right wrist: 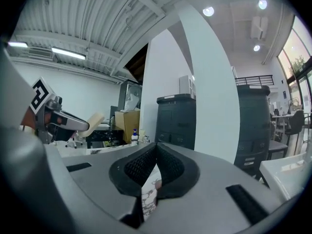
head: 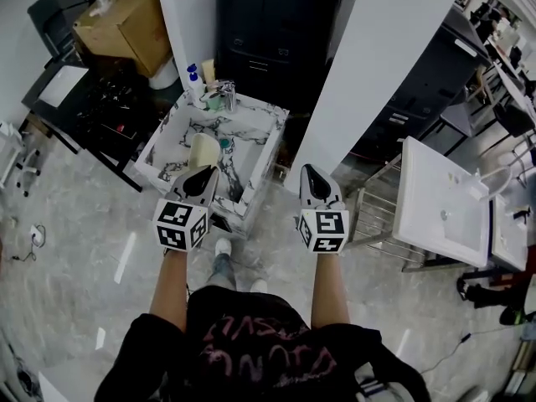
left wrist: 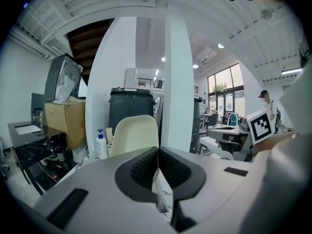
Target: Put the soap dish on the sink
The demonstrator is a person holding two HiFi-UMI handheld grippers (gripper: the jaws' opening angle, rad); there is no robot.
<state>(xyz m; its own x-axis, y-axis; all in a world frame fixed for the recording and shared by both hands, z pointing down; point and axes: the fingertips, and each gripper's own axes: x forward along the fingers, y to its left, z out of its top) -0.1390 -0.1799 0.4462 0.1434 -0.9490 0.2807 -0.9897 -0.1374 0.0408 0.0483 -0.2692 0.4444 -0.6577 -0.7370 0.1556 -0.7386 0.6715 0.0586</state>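
Note:
The soap dish [head: 203, 152] is a cream oval, held upright over the front of the marble-patterned sink [head: 261, 167]. My left gripper [head: 201, 175] is shut on its lower edge. In the left gripper view the soap dish [left wrist: 134, 135] rises just beyond the closed left gripper [left wrist: 157, 153]. My right gripper [head: 308, 173] hovers right of the sink's front corner, shut with nothing in it. In the right gripper view the right gripper [right wrist: 156, 153] has its pads meeting, and the soap dish [right wrist: 92, 121] shows at far left.
A blue-capped pump bottle [head: 193, 79] and a faucet [head: 226, 95] stand at the sink's back edge. Behind are a dark cabinet [head: 276, 23], a cardboard box [head: 126, 23] and a white column [head: 377, 65]. A white basin on a metal rack [head: 440, 203] stands to the right.

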